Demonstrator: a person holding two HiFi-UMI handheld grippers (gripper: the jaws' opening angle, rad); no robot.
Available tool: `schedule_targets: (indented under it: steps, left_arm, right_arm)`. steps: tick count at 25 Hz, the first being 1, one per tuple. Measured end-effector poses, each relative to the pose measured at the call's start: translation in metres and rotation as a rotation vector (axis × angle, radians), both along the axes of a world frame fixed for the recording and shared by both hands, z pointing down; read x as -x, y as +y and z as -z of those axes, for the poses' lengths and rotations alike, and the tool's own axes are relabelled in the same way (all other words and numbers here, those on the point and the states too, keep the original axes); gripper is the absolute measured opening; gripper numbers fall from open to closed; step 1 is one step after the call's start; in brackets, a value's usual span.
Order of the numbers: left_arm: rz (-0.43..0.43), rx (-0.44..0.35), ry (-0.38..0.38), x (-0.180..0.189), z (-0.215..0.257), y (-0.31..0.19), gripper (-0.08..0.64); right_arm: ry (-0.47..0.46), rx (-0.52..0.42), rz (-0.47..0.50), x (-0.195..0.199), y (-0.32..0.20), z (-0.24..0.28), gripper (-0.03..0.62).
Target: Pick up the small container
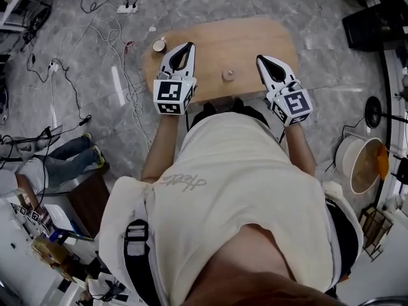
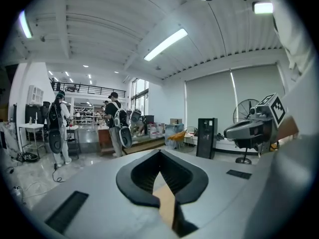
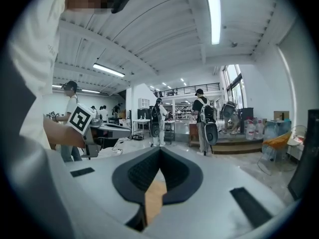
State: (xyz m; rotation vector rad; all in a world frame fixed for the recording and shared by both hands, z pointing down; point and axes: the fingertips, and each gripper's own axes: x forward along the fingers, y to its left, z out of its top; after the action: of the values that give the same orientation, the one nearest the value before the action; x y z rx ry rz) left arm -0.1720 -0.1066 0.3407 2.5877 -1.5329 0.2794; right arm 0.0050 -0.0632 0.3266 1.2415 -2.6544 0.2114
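While the person stands at the near edge of the wooden table (image 1: 255, 37), both tools are held out over it, side by side and well apart, pointing across the top and tipped only slightly down. The left gripper (image 1: 189, 46) has its jaws brought together at the tips – its own view shows the two dark pads meeting at a point, with nothing caught in them and only a strip of table wood showing through the hollow below. The right gripper (image 1: 261, 58) reads the same in its own view: jaws closed tip to tip, holding nothing. The small container (image 1: 227, 75) stands upright on the table in the gap between the two grippers, touched by neither. A second, cup-like vessel (image 1: 159, 44) stands near the table's far left corner, just beside the left gripper's tips. Cables (image 1: 115, 37) trail over the grey floor to the left of the table.
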Motion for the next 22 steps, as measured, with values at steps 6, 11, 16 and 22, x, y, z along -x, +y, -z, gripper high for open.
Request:
schedule_targets:
  steps: [6,11,16,22]
  left_arm:
    - [0.038,-0.021,0.006,-0.006,0.014,0.007,0.003]
    - [0.045,-0.031,0.015,-0.012,0.020,0.009,0.005]
    - [0.055,-0.019,0.044,-0.003,0.021,0.012,0.051]
    - [0.029,0.042,0.100,-0.012,0.011,0.016,0.298]
  right_arm:
    - [-0.006,-0.004,0.050,-0.008,0.001,0.009,0.000]
    - [0.004,0.018,0.022,-0.034,0.003,0.000,0.000]
    - [-0.004,0.019,0.025,-0.032,0.001,0.003,0.000]
    - [0.049,-0.020,0.075,-0.026,0.009,0.006,0.000]
